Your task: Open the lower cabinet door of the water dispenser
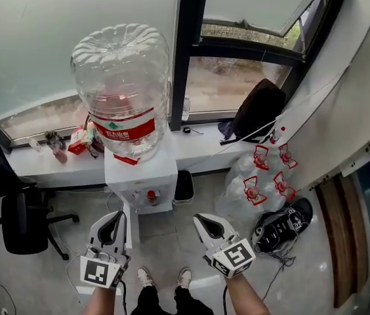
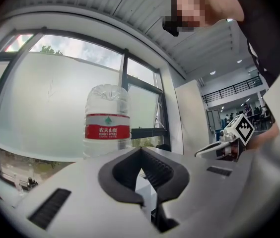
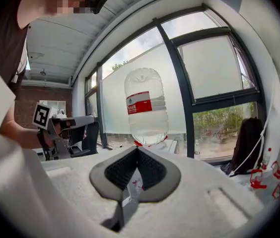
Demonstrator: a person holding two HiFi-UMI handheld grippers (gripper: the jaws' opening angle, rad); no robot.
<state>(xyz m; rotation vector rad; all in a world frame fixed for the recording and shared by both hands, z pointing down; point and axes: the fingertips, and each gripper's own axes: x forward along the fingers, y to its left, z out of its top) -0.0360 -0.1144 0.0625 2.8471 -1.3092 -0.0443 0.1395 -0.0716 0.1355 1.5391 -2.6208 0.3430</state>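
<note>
Trouble would likely start at the left tongs [image 1: 115, 218], closed and empty just beside a narrow white panel [image 1: 127, 226] that may be the lower cabinet door's edge, though I cannot tell; the door belongs low on the front of the water dispenser [image 1: 142, 176], hidden from above. Reaching down blind could knock the body and rock the bottle [image 1: 123, 84]. The right tongs [image 1: 201, 220], also closed on nothing, could slip off a flush edge. Count: two tongs, one dispenser, one bottle atop it.

Right gripper [image 3: 138, 151] jaws together, bottle [image 3: 146, 105] beyond
</note>
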